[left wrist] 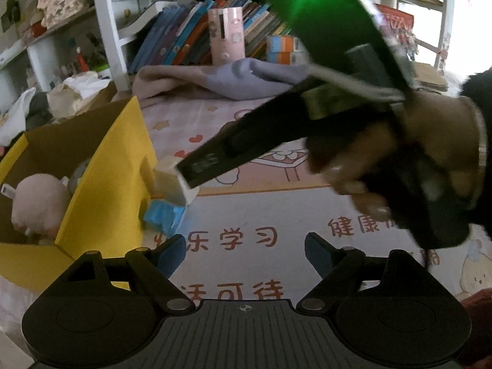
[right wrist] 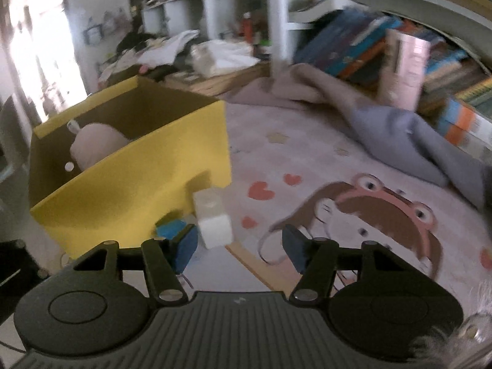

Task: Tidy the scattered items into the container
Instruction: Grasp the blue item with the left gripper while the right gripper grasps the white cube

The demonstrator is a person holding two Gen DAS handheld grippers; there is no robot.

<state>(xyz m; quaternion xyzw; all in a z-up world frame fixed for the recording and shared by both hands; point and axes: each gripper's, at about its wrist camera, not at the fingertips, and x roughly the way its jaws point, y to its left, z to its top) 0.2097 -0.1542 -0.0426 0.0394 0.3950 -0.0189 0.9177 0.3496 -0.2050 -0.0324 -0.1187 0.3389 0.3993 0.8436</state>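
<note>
The left gripper [left wrist: 244, 253] sits at the bottom of the frame with its fingers [left wrist: 172, 253] wide apart and nothing between them. At the left stands a yellow box [left wrist: 104, 169] with a pink fluffy toy [left wrist: 40, 204] inside. Just beside the box lie a white block [left wrist: 172, 181] and a blue packet [left wrist: 163, 216]. The other gripper [left wrist: 215, 161], held by a hand [left wrist: 399, 153], reaches in from the right toward the white block.
</note>
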